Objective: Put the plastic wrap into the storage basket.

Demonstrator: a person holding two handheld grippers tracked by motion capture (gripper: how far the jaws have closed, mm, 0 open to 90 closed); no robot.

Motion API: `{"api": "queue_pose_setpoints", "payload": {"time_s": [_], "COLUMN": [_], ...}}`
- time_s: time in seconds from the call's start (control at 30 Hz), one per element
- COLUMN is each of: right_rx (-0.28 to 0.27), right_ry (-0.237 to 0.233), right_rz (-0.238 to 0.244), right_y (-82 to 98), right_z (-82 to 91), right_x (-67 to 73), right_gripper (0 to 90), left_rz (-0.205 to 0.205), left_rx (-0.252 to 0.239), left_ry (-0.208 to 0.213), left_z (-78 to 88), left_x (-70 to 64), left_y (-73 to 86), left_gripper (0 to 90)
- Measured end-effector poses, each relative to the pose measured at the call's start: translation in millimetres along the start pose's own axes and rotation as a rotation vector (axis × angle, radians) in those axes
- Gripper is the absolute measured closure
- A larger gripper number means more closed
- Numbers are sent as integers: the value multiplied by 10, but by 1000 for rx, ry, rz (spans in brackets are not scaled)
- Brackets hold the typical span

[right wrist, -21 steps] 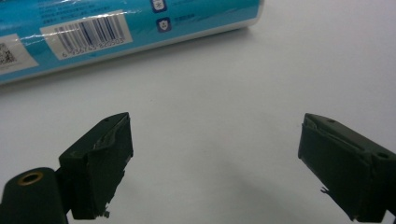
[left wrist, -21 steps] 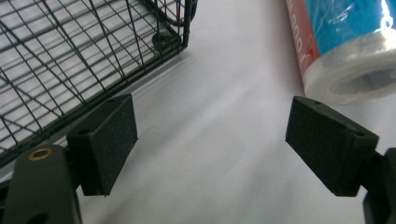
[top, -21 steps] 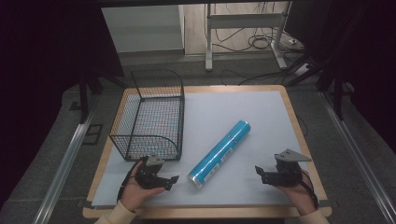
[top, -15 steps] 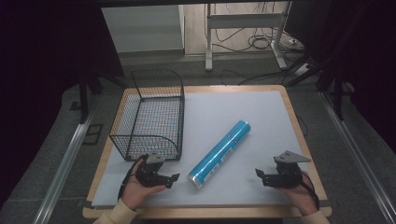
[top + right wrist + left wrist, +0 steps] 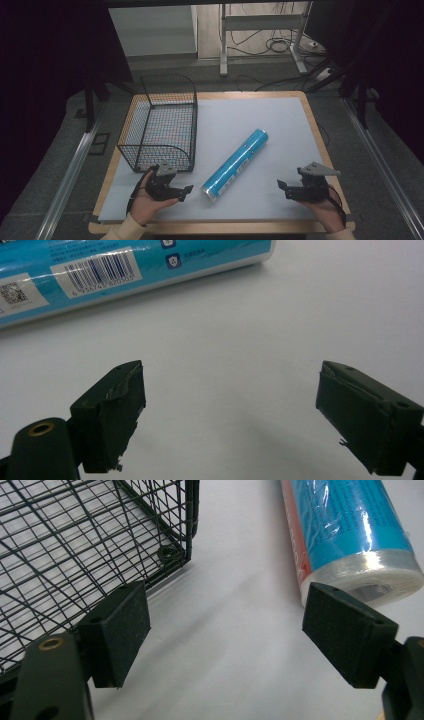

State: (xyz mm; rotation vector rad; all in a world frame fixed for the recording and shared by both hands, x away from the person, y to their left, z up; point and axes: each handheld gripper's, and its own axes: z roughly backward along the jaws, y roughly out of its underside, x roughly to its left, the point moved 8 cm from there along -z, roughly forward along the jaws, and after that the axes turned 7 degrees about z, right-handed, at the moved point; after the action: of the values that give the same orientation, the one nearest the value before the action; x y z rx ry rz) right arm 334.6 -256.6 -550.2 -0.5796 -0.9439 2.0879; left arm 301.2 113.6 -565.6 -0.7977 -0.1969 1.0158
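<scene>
Left gripper (image 5: 186, 190) edged right along lower frame toward blue roll (image 5: 235, 165), jaws wide, empty, roll end just beyond. Right gripper (image 5: 281, 187) lower right, wide, empty.

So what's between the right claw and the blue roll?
Nothing: in the high view only bare white mat separates the right claw from the blue roll.

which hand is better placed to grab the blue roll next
Left, probably. The left gripper sits just beside the near end of the blue roll, jaws open, and that end shows close by its jaw in the left gripper view. The right gripper is open too but farther off.
</scene>
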Motion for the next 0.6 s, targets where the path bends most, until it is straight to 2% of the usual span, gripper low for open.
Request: {"api": "queue_pose_setpoints", "payload": {"time_s": [0.3, 0.4, 0.47, 0.6], "right_rx": [0, 5, 10, 12], "right_ry": [-12, -9, -8, -11], "right_rz": [-38, -42, -36, -31], "right_y": [-5, 7, 16, 20], "right_z": [-14, -19, -27, -37], "right_x": [-4, 0, 6, 10], "right_gripper": [128, 128, 128, 128], "left_rz": [-2, -2, -17, -26], "left_rx": [0, -6, 2, -2], "left_ry": [8, 16, 19, 26], "left_z": [22, 75, 133, 158], "left_x": [-31, -100, -169, -256], "left_y": [-23, -65, -149, -240], "left_gripper": [190, 192, 192, 193]}}
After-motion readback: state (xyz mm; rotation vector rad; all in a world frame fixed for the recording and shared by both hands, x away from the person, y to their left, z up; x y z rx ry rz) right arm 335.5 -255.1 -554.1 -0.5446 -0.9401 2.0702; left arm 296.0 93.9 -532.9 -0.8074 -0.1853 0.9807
